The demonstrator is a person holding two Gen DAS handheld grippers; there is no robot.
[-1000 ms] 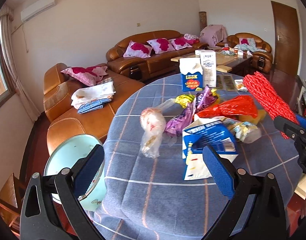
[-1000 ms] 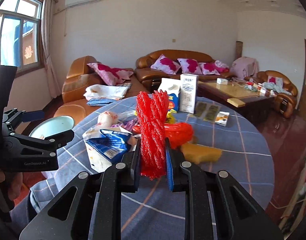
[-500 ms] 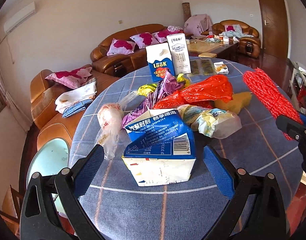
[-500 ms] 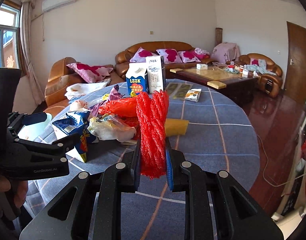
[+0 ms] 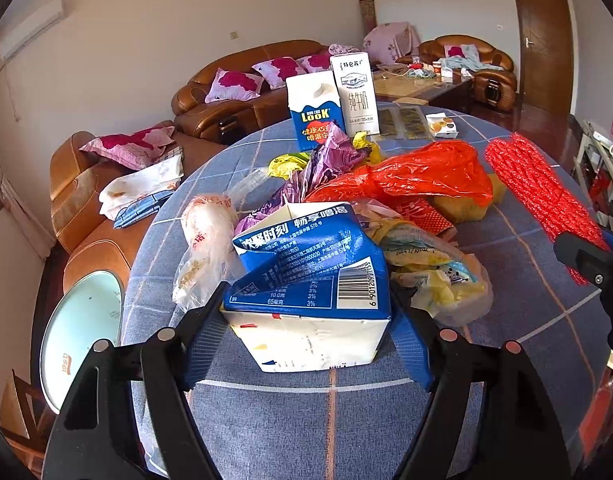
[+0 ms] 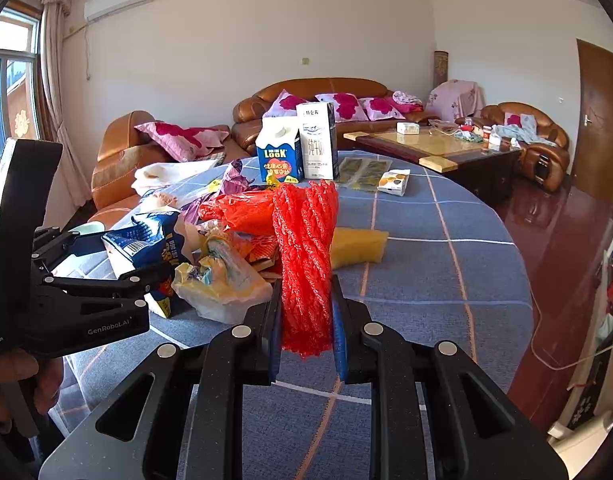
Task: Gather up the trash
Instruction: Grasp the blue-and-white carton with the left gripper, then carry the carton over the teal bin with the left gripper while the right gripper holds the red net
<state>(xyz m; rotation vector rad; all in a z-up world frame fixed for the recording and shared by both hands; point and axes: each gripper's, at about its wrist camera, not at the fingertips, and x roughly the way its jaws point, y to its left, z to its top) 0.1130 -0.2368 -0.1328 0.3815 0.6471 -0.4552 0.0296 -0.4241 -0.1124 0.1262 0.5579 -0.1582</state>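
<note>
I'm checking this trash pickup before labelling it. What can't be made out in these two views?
- Left wrist view: whether the left gripper pads already press the crushed blue-and-white carton; the carton hides the contact as the jaws close.
- Right wrist view: the red foam net clamped in the right gripper hides the table behind it.

Upright blue carton (image 5: 315,114): "LooK". Left tongs' body (image 6: 86,312): "GenRoboLAI". Crushed blue carton (image 5: 306,280): barcode, digits "6 901209". Mint bin (image 5: 82,332): "1990", read inverted.

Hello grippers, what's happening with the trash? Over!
Left hand-held gripper closing around squashed carton. Right hand-held gripper holds red netting. Wrappers crowd carton.
</note>
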